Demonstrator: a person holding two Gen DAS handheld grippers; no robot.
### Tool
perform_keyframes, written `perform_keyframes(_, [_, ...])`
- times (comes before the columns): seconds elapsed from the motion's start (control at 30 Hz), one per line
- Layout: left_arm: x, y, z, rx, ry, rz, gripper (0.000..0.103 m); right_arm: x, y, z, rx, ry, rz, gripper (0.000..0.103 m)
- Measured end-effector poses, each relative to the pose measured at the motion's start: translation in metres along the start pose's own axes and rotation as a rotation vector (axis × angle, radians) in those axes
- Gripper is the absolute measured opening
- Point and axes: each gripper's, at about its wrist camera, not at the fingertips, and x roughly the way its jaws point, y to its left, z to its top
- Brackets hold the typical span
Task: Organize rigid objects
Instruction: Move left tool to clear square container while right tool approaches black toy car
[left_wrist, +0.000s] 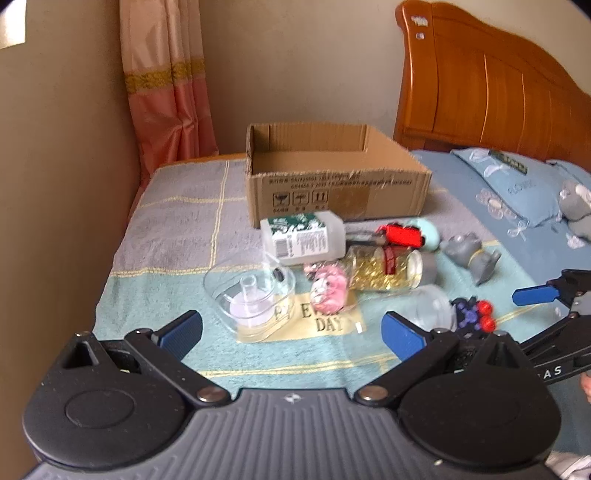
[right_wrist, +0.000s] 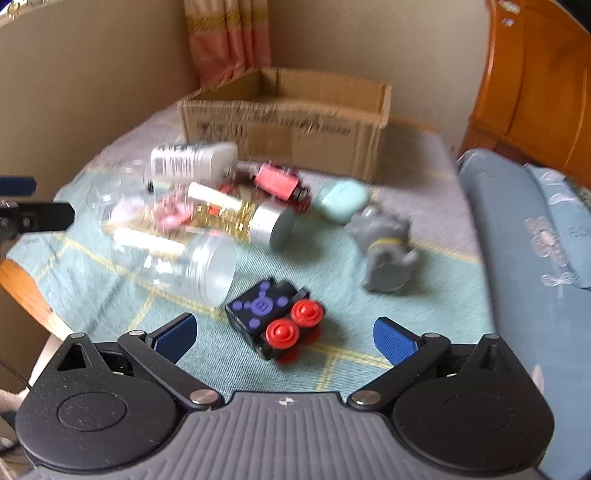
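While spread across a bed (left_wrist: 155, 266) under a teal and grey checked blanket (right_wrist: 406, 295), with a wooden headboard (left_wrist: 491, 85) and a blue pillow (left_wrist: 517, 184) to the right and a pink curtain (left_wrist: 166, 81) in the corner behind. Farthest back on the blanket, an open cardboard box (left_wrist: 332, 184), upright, nothing visible inside. Just in front of the box, a white bottle (left_wrist: 303, 236) on its side, green label up, touching or nearly touching the box's front wall. Right of the bottle, a red toy (left_wrist: 400, 234) and a mint-green case (left_wrist: 428, 230); nearer, a jar of gold bits (left_wrist: 384, 267) with a grey lid, lying down. Beside the jar, a grey animal figure (right_wrist: 384, 251) tipped over. Lower left, a clear plastic container (left_wrist: 251, 299) with a small pale part inside; next to it a pink trinket (left_wrist: 328, 291). Nearer the right hand, an empty clear jar (right_wrist: 192, 266) on its side. Smallest, a black block with red knobs (right_wrist: 277, 321), resting between the jaws of the right gripper (right_wrist: 284, 338), untouched. Left gripper (left_wrist: 291, 332) likewise spread fully wide, holding nothing, poised above the blanket near the clear container.
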Motion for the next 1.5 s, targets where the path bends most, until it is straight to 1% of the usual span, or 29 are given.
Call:
perform_keyframes(0.1, [0.007,0.005,-0.002,-0.002,0.023,0.004,0.102,0.014,0.0,-0.004,-0.013,0.057,0.001,0.103])
perform_keyframes(0.13, [0.01,0.007,-0.002,-0.003,0.03,0.004,0.102,0.017,0.001,-0.004,-0.021,0.058,0.0,0.103])
perform_keyframes(0.17, [0.013,0.009,-0.003,-0.003,0.038,0.004,0.102,0.019,0.001,-0.007,-0.016,0.094,0.02,0.103])
perform_keyframes(0.23, [0.018,0.012,-0.004,0.0,0.053,0.009,0.102,0.026,0.002,-0.007,-0.048,0.104,-0.003,0.103])
perform_keyframes(0.3, [0.026,0.016,-0.005,0.003,0.072,0.02,0.102,0.028,-0.003,-0.006,-0.049,0.069,0.023,0.103])
perform_keyframes(0.33, [0.029,0.019,-0.005,0.006,0.081,0.026,0.102,0.028,-0.007,-0.006,-0.033,0.076,0.043,0.103])
perform_keyframes(0.4, [0.036,0.023,-0.006,0.016,0.091,0.03,0.102,0.03,-0.019,-0.004,-0.027,0.065,0.031,0.103])
perform_keyframes(0.5, [0.049,0.028,-0.008,0.025,0.113,0.032,0.102,0.029,-0.03,-0.007,-0.059,0.031,0.053,0.103])
perform_keyframes(0.6, [0.064,0.033,-0.011,0.037,0.15,0.017,0.102,0.027,-0.033,-0.014,-0.074,0.004,0.076,0.103])
perform_keyframes(0.7, [0.078,0.036,-0.015,0.051,0.189,0.011,0.103,0.03,-0.031,-0.014,-0.101,-0.037,0.059,0.103])
perform_keyframes(0.77, [0.082,0.042,-0.016,0.025,0.19,-0.031,0.102,0.031,-0.031,-0.015,-0.112,-0.051,0.066,0.103])
perform_keyframes(0.8, [0.083,0.042,-0.016,0.032,0.185,-0.03,0.103,0.03,-0.032,-0.015,-0.114,-0.053,0.069,0.103])
perform_keyframes(0.93, [0.084,0.046,-0.016,0.07,0.177,-0.061,0.103,0.031,-0.031,-0.015,-0.117,-0.059,0.087,0.103])
perform_keyframes(1.1, [0.083,0.052,-0.021,0.118,0.117,-0.106,0.103,0.032,-0.029,-0.013,-0.122,-0.044,0.105,0.103])
perform_keyframes(1.33, [0.093,0.059,-0.012,0.203,0.121,-0.18,0.103,0.034,-0.022,-0.01,-0.179,-0.031,0.142,0.103])
perform_keyframes(1.5, [0.099,0.064,-0.001,0.265,0.12,-0.177,0.102,0.037,-0.017,-0.007,-0.212,-0.022,0.163,0.103])
